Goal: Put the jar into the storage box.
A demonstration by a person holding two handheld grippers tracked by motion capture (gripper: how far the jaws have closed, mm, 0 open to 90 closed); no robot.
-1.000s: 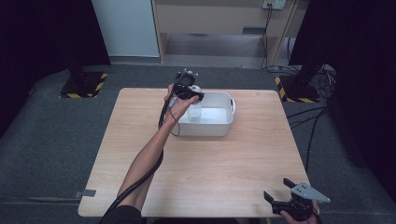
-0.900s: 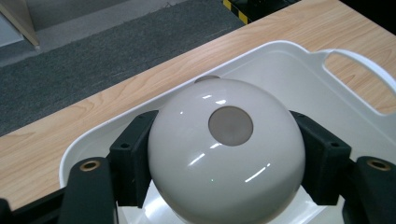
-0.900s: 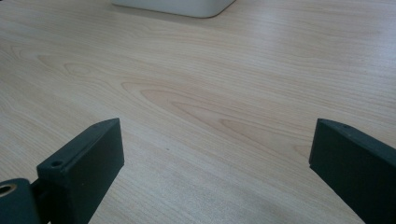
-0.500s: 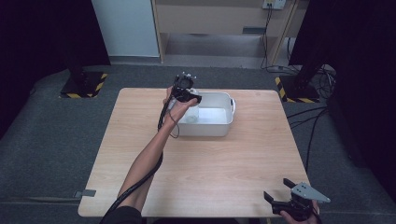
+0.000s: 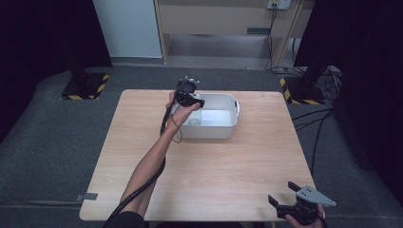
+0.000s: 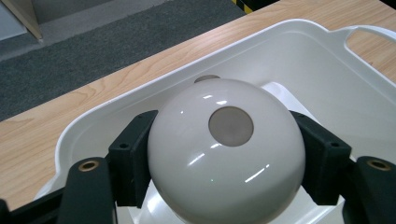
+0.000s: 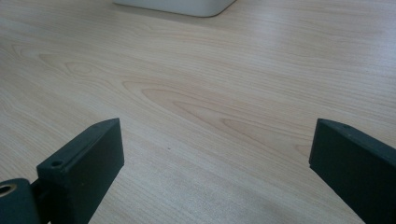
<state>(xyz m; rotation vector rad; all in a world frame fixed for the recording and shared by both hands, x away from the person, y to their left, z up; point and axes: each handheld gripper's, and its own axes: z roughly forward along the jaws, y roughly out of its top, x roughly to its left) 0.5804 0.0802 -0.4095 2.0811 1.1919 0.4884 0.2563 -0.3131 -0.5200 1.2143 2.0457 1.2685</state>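
My left gripper (image 6: 226, 140) is shut on a glossy white rounded object (image 6: 224, 154) with a flat grey spot on top. Both black jaws press its sides. It hangs just over the left end of a white plastic tub (image 6: 327, 79) with handle cut-outs. From the high view, the left gripper (image 5: 191, 102) points down over that tub (image 5: 223, 130), the white object (image 5: 195, 121) below the hand. At the table's near right corner my right gripper (image 5: 281, 202) is open, and its jaws stand wide apart over bare wood (image 7: 215, 154).
The tub stands at the back middle of a light wooden table (image 5: 214, 175); its near edge shows in the right gripper view (image 7: 177, 5). Grey carpet surrounds the table. A wooden cabinet (image 5: 223, 19) and cables (image 5: 328, 80) lie beyond the far edge.
The left hand has shifted slightly over the tub's left end and the white object sits a little lower. The right gripper has not moved.
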